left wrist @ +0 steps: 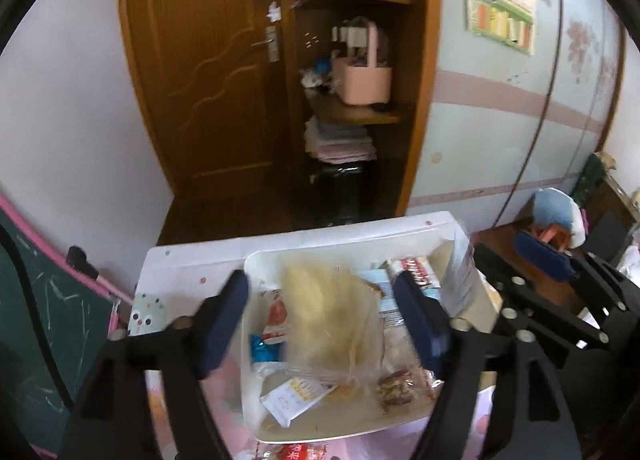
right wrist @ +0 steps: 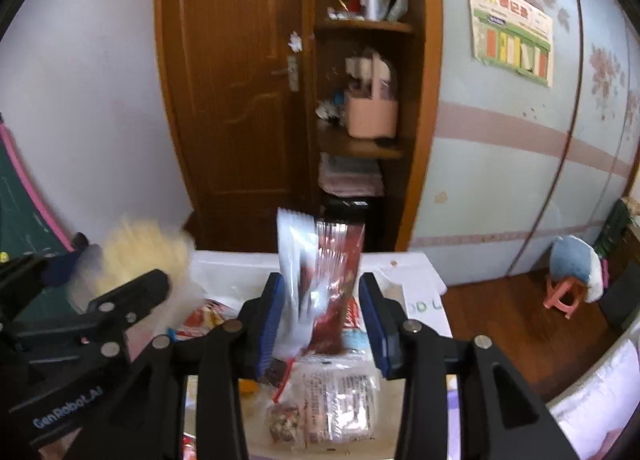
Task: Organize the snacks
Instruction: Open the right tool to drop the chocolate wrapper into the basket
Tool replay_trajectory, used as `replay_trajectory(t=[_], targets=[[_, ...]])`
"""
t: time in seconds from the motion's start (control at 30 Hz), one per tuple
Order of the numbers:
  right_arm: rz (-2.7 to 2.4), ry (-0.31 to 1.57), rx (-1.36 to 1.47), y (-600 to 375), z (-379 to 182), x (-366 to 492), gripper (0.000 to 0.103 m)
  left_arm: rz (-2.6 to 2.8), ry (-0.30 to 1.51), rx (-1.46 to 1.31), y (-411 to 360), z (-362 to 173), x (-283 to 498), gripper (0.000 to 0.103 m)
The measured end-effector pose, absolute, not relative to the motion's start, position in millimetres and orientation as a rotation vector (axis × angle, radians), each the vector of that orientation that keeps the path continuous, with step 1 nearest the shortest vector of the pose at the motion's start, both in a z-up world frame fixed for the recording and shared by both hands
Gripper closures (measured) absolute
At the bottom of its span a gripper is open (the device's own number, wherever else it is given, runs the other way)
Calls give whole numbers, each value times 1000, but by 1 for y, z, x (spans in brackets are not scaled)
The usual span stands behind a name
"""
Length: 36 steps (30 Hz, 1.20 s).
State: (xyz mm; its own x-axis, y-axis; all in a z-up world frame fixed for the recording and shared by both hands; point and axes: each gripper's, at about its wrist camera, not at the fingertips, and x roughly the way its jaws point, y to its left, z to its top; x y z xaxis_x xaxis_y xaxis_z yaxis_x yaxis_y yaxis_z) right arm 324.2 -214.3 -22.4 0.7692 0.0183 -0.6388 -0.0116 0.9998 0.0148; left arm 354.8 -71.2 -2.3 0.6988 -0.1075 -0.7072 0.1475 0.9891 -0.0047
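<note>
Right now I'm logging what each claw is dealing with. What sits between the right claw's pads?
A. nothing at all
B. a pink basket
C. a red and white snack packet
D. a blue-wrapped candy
C: in the right wrist view a red and white snack packet stands between the pads of the right claw, above the white bin.

We hold both grippers side by side, tilted downward. Our left gripper (left wrist: pixel 320 318) has its jaws spread wide, its pads touching nothing. Our right gripper (right wrist: pixel 322 318) has its jaws parted, with a packet standing loosely between them
</note>
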Motion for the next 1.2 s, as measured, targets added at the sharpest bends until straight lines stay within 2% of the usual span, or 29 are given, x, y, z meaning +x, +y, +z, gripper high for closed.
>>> replay_trajectory(t=[0.07,0.13,0.2,0.9,1.07,1.2], targets=[[24,706,37,-218,-24,324,54,-152,794,21,-65,-4,356,18],[32,705,66,-222,-24,322,44,-160,806,-10,-60,-6,355,17],[29,695,74,-223,-21,319,41,-164,813,-24,-58,-7,356,17],[31,610,19,-208,36,248,40,-151,712,4,-39,51,271,17],[29,566,9,-207,60,222,40,-146,656,23,-35,77,239,12],[23,530,0,-206,75,200,35,-150,623,32,-30,93,214,10]])
